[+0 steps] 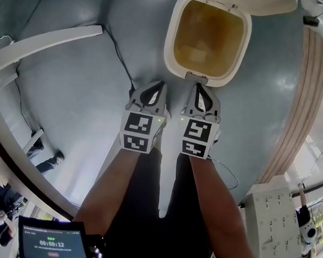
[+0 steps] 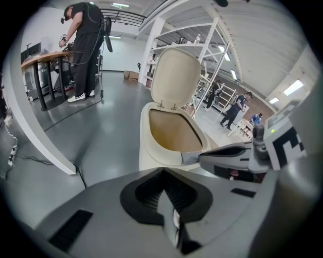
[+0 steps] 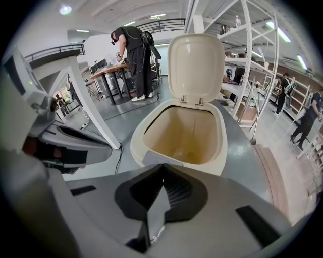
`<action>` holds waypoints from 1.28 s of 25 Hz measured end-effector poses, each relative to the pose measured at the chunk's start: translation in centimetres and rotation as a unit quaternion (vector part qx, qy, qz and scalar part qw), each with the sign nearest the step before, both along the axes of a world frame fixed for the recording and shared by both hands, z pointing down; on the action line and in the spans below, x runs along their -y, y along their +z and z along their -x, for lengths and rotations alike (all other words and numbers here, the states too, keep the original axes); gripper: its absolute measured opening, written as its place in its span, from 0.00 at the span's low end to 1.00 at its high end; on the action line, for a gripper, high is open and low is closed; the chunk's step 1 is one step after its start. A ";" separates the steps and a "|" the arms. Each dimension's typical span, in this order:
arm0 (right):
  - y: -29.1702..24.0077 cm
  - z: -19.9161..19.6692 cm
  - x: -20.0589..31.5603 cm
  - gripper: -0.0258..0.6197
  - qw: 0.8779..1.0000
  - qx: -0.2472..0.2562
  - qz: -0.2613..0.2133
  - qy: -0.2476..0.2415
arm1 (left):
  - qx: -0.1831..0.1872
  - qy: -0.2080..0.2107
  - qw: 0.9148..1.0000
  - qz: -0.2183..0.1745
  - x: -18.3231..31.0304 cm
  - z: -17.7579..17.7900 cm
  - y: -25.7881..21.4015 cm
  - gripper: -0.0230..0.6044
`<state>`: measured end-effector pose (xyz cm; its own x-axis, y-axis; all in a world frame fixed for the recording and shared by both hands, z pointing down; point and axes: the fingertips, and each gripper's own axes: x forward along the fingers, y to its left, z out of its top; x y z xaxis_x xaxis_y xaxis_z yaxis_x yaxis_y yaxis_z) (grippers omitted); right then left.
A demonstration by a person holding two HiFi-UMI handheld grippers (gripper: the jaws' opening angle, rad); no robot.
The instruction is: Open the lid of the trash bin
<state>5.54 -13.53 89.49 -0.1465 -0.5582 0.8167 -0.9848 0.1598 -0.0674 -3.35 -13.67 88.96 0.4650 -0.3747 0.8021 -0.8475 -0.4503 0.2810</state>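
Observation:
The cream trash bin (image 1: 180, 22) stands on the grey floor just ahead of me. Its lid (image 3: 196, 65) is swung up on the rear hinges and stands upright, showing a brownish inside with nothing in it that I can make out. My left gripper (image 1: 156, 88) and right gripper (image 1: 200, 90) hang side by side just short of the bin's front lip, a small gap between them. Both have their jaws pressed together, nothing held. In the left gripper view the bin (image 2: 151, 138) and lid (image 2: 175, 75) lie ahead, with the right gripper (image 2: 237, 156) alongside.
A white curved rail (image 1: 40, 43) and a black cable (image 1: 119, 56) cross the floor at left. A wooden strip (image 1: 304, 102) runs along the right, with a white box (image 1: 273, 222) near it. A person (image 3: 133, 55) works at a desk (image 3: 108, 70). Metal racks (image 3: 252, 60) stand behind the bin.

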 end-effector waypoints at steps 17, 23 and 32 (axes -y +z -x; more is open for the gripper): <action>0.6 -1.3 -0.1 0.04 0.999 0.025 0.003 0.019 | 0.012 0.018 1.000 -0.014 1.9 0.1 -0.5 0.04; -3.6 -1.1 0.4 0.04 0.999 0.026 -0.021 0.012 | 0.013 0.021 1.000 -0.019 2.6 0.5 -3.6 0.04; -14.7 -1.5 4.0 0.04 0.996 0.043 -0.072 -0.003 | -0.012 0.015 0.997 -0.073 6.7 -1.7 -15.4 0.04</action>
